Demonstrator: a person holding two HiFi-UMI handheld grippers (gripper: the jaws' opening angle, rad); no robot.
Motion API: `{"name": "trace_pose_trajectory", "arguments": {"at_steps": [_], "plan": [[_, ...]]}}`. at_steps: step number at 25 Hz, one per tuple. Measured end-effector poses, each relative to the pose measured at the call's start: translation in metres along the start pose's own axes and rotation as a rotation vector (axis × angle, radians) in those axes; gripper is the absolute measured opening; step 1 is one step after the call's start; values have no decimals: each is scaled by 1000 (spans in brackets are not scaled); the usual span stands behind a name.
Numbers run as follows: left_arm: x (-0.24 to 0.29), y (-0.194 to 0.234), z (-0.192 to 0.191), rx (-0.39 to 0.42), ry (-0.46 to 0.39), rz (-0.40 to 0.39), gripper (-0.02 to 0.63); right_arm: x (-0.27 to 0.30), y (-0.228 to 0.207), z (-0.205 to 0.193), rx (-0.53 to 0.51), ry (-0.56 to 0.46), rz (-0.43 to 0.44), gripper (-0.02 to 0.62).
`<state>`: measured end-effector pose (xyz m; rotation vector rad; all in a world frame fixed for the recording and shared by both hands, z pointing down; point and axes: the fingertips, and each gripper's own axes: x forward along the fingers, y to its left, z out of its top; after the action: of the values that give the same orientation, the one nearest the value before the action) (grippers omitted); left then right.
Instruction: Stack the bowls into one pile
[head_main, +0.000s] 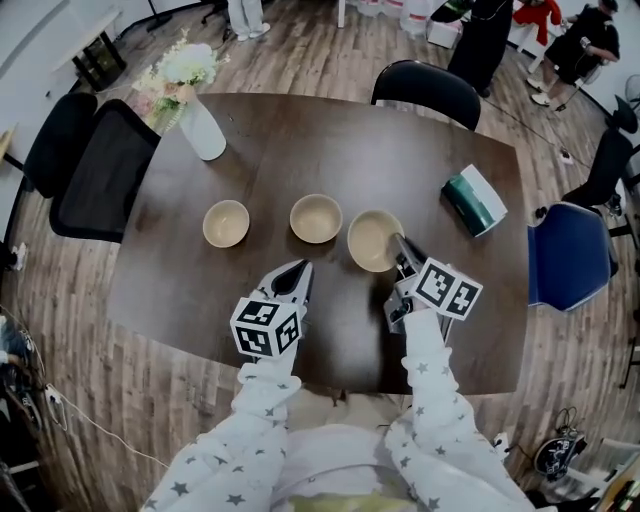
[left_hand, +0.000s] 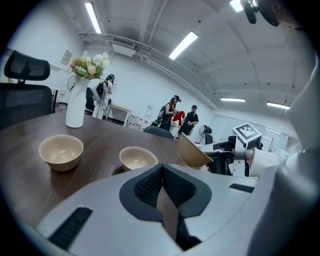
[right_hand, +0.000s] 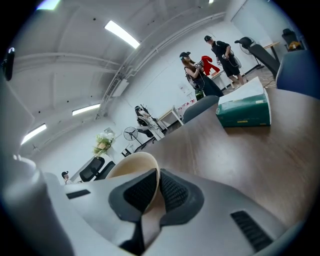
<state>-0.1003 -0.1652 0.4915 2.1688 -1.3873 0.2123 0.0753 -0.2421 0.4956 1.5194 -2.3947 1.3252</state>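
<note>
On the dark wooden surface (head_main: 330, 140), three tan bowls lie in a row across the middle of the head view. The right gripper (head_main: 401, 248), just right of centre, has its jaws pinched on the near rim of the rightmost bowl (head_main: 370, 238). The right gripper view shows the thin bowl wall caught between the two dark pads, and the left gripper view shows this bowl tilted. The middle bowl (head_main: 316, 218) stands upright just to its left. The left bowl (head_main: 226, 223) stands further left, also upright and apart from the others. The left gripper (head_main: 300, 270) is below the middle bowl in the frame, its jaws closed together with nothing between them. A white vase of flowers (head_main: 200, 128) stands at the upper left of the surface, and a green tissue box (head_main: 476, 202) lies near its right edge.
</note>
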Motion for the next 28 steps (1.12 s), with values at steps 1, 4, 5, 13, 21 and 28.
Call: {"name": "trace_pose_trajectory", "arguments": {"at_steps": [1,4,5,13,21,28], "plan": [[-2,6,0,0,5,-1,26,4,4,-1,0,-5,-4,37],[-4,21,0,6,24,-13,26,16,16,-4,6,-19,-12,37],[-4,24,0,9,29,-20,26,19,19,-5,9,-24,-17,37],[2,44,-1,60,73,-95,26,56,41,-9,-15,-56,-55,37],[7,63,1,62,89,-113,26,95,51,-26,-50,-17,-89,37],[16,65,-9,18,108,-83,26,115,40,-33,-85,38,-112,37]]}}
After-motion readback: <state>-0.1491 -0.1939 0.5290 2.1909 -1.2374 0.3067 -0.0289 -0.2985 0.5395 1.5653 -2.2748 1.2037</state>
